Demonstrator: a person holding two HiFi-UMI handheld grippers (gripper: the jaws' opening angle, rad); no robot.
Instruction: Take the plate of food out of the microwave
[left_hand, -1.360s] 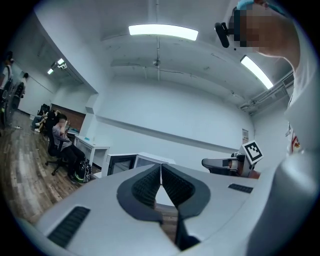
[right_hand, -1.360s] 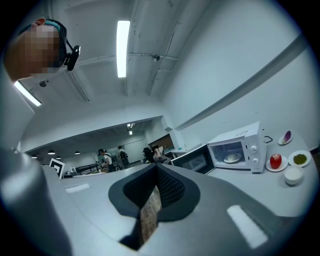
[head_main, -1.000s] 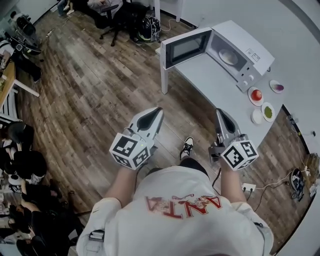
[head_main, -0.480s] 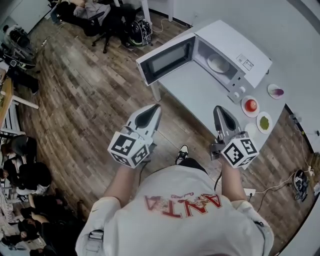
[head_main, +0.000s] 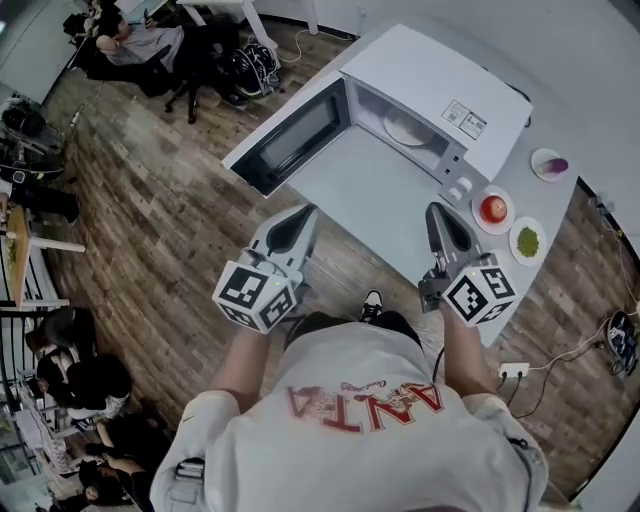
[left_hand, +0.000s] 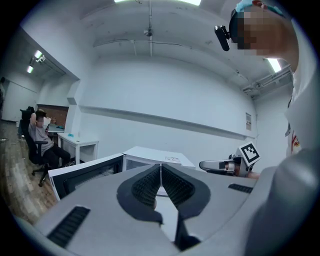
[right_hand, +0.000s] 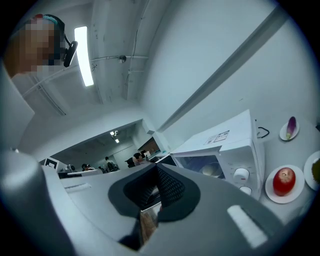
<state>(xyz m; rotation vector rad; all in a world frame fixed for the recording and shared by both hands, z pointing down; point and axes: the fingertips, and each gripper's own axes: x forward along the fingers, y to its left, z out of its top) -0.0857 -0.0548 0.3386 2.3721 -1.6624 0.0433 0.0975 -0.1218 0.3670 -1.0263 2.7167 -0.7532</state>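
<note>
Left tool (head_main: 303, 212) and right tool (head_main: 436, 210) each have jaws pressed together on nothing, short of the open microwave (head_main: 440, 70).

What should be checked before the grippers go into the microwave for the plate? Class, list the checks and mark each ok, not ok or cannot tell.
1. Door of the microwave open: ok.
2. Plate visible inside: ok.
3. Room on the table before the opening: ok.
4. Left gripper open to grasp: not ok, shut and empty.
5. Right gripper open to grasp: not ok, shut and empty.
6. What food the plate carries: cannot tell.
</note>
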